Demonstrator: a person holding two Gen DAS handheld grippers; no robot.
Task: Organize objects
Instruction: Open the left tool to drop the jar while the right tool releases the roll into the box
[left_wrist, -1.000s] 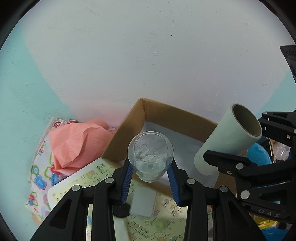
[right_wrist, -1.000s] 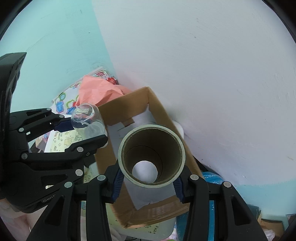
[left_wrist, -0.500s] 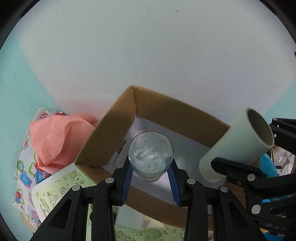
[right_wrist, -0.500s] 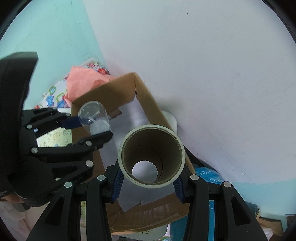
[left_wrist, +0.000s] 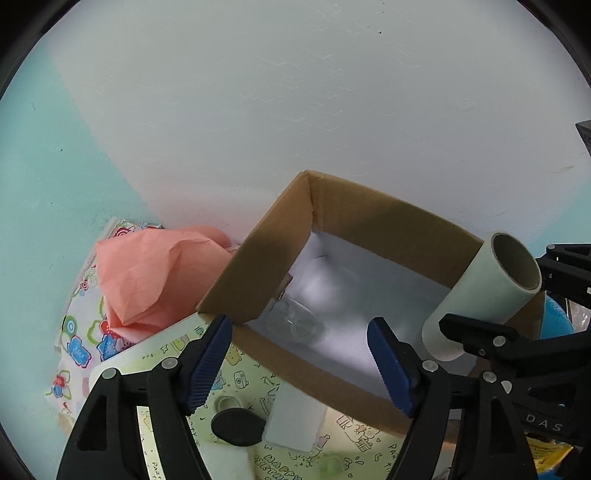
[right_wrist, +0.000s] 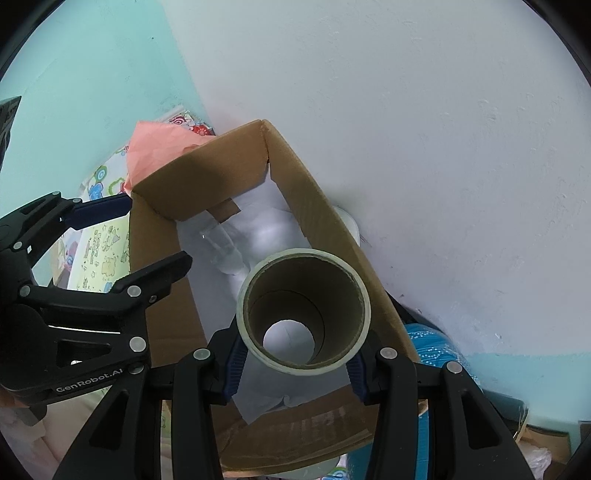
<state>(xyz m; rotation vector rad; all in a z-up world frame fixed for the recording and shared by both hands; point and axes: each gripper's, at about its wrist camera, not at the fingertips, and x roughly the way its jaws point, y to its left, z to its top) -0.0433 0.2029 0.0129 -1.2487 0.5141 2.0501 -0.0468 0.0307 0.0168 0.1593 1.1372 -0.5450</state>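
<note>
The left gripper (left_wrist: 299, 354) is being opened, nothing pinched; a clear plastic cup (left_wrist: 295, 323) is seen in the brown cardboard box (left_wrist: 388, 221). A pale cardboard tube (right_wrist: 303, 310) is squeezed by the right gripper (right_wrist: 295, 363).

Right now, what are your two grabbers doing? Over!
Left gripper jaws opening, nothing between them; clear cup lies in the cardboard box. Right gripper shut on cardboard tube over the box. Nothing in the way.

Home corner: cartoon-print sheets (left_wrist: 173, 354)
</note>
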